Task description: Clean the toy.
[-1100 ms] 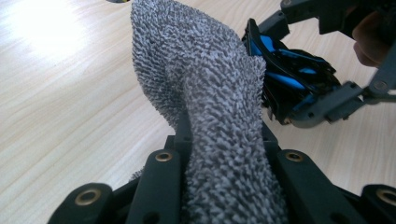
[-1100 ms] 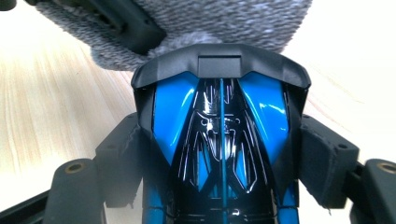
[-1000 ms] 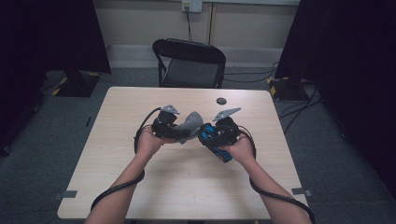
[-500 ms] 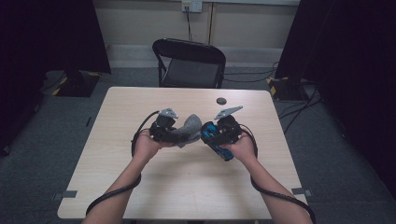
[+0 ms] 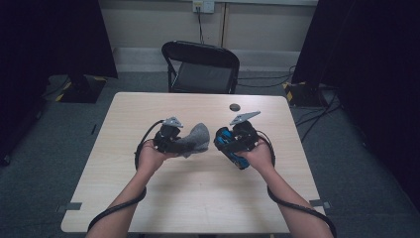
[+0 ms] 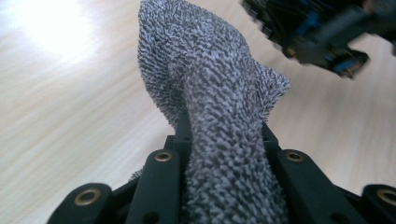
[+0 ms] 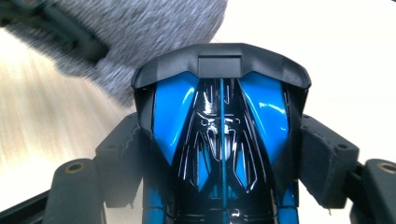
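Wooden table beneath: your left gripper clamps grey cloth, right gripper clamps blue-black toy car; wiping not begun, cloth just beside car.

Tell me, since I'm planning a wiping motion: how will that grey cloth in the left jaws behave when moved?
Likely floppy: the grey cloth bunches and folds where the left gripper pinches it. Probably light, as its free end stands up unsupported. The nubby weave suggests it won't slip easily.

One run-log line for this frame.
left gripper: shut on grey cloth | right gripper: shut on blue-black toy car | both above table
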Motion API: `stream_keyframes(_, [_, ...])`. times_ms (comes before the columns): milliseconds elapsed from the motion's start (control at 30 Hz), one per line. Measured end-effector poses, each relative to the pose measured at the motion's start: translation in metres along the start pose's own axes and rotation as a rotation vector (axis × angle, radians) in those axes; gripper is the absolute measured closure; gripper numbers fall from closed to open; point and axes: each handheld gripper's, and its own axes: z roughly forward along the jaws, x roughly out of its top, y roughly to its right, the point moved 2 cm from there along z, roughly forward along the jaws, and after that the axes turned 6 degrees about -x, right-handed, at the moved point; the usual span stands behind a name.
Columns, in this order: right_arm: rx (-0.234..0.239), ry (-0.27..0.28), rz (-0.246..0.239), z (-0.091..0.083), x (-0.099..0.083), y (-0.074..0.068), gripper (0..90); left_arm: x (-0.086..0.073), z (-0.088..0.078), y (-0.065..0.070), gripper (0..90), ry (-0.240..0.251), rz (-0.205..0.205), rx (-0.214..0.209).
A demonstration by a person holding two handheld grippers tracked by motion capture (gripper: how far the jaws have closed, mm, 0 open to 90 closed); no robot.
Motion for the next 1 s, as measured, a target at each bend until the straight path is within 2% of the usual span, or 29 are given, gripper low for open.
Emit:
stream_keyframes(67, [0.007, 0.005, -0.003, 0.000, 0.002, -0.002, 26.0, 0.004, -0.001, -0.002, 71.4, 0.025, -0.005, 0.028])
stream_keyframes(200, [0.005, 0.008, -0.008, 0.002, 0.004, -0.005, 26.0, 0.007, 0.006, 0.002, 71.4, 0.026, 0.014, 0.021])
stream_keyframes(333, [0.015, 0.004, -0.011, 0.004, 0.007, -0.007, 26.0, 0.008, 0.017, 0.007, 71.3, 0.003, 0.028, -0.001])
stream_keyframes(667, [0.003, 0.013, -0.007, 0.002, 0.010, -0.007, 26.0, 0.006, 0.035, 0.018, 71.3, 0.001, 0.007, -0.064])
stream_keyframes(1000, [-0.011, 0.019, 0.006, 0.001, 0.014, -0.006, 26.0, 0.005, 0.050, 0.030, 71.2, -0.014, 0.031, -0.078])
